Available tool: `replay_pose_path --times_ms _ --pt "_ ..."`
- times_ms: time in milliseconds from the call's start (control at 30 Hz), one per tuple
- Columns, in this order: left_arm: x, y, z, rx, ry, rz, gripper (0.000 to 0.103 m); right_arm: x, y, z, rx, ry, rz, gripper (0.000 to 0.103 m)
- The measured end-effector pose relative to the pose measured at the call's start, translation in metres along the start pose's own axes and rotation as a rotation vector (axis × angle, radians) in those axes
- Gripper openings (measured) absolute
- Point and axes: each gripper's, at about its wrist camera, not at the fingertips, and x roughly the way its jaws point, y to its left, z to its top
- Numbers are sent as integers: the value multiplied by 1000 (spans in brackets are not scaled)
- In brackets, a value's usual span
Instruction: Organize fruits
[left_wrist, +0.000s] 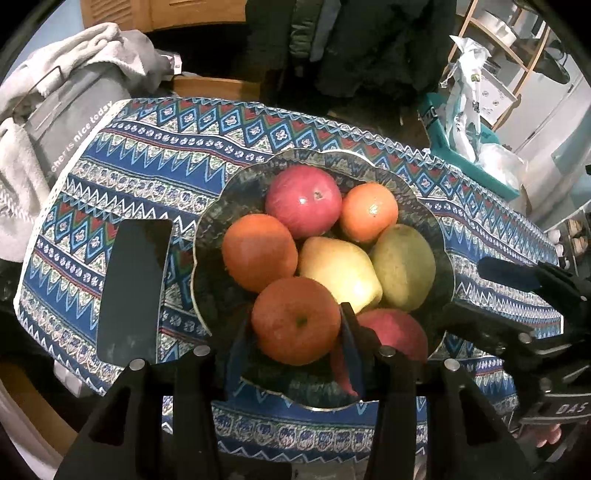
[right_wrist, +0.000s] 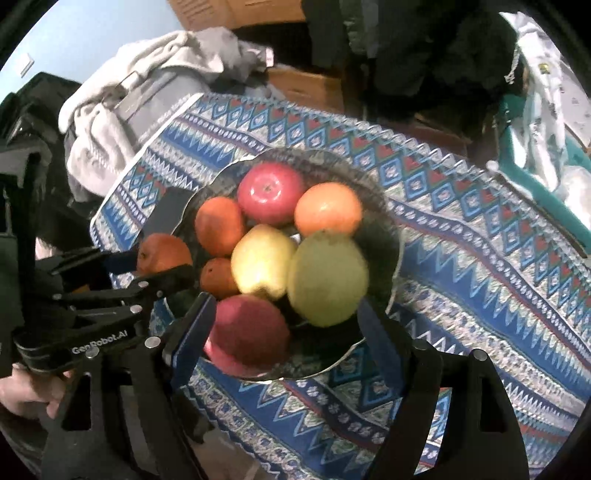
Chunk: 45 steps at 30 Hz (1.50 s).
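Note:
A dark glass bowl (left_wrist: 210, 236) (right_wrist: 388, 236) on the patterned tablecloth holds two red apples (left_wrist: 303, 201) (right_wrist: 251, 332), a yellow pear (left_wrist: 340, 273) (right_wrist: 262, 258), a green mango (left_wrist: 402, 267) (right_wrist: 327, 277) and several oranges (left_wrist: 258, 253) (right_wrist: 328, 212). My left gripper (left_wrist: 295, 314) (right_wrist: 159, 262) is shut on one orange (left_wrist: 295, 325) (right_wrist: 164, 251) at the bowl's rim. My right gripper (right_wrist: 286, 306) (left_wrist: 491, 295) stands open over the bowl's near side. The near red apple lies by its left finger and the mango by its right, with no pad pressing on either.
A flat black slab (left_wrist: 133, 291) (right_wrist: 170, 210) lies on the cloth left of the bowl. A grey bag with pale clothes (left_wrist: 74, 103) (right_wrist: 129, 110) sits past the table's left end. A teal bin with plastic bags (left_wrist: 472, 140) stands at the back right.

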Motion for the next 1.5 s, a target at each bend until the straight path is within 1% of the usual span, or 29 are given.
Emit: replay_pose_path --times_ms 133,167,333,433,567,733,800,867,1067,1167,1300,1333,1367,1400,1500 --pt "1 -5 4 8 -23 -4 46 -3 -10 1 23 -5 9 80" --pt "1 -6 5 10 -25 -2 49 -4 -12 1 27 -5 10 80" --pt "6 -9 7 14 -5 7 50 -6 -19 -1 38 -10 13 80" --pt "3 -10 6 15 -6 13 57 -11 -22 0 44 -22 7 80" --pt "-7 -16 7 29 -25 24 64 -22 -25 1 42 -47 -25 80" --pt "-26 -23 8 40 -51 35 70 -46 -26 4 34 -103 -66 81" --pt "-35 -24 9 35 -64 27 71 -58 -26 6 29 -131 -96 85" --pt "-44 -27 10 37 -79 22 76 -71 -27 7 26 -161 -118 86" --pt "-75 -38 13 56 -133 39 77 -103 -31 9 31 -227 -142 86" --pt "-95 -43 15 61 -173 25 81 -117 -28 8 23 -252 -156 86" --pt "-122 -55 15 85 -225 3 83 -139 -23 5 8 -294 -179 87" --pt "-128 -58 15 93 -239 2 87 -144 -22 4 3 -304 -182 87" --pt "-133 -61 15 101 -254 2 88 -149 -21 2 -1 -314 -184 87" --pt "-141 -66 15 114 -278 3 88 -155 -20 0 -6 -326 -188 87" --pt "-153 -74 13 142 -306 -1 88 -170 -18 -7 -11 -356 -199 87"
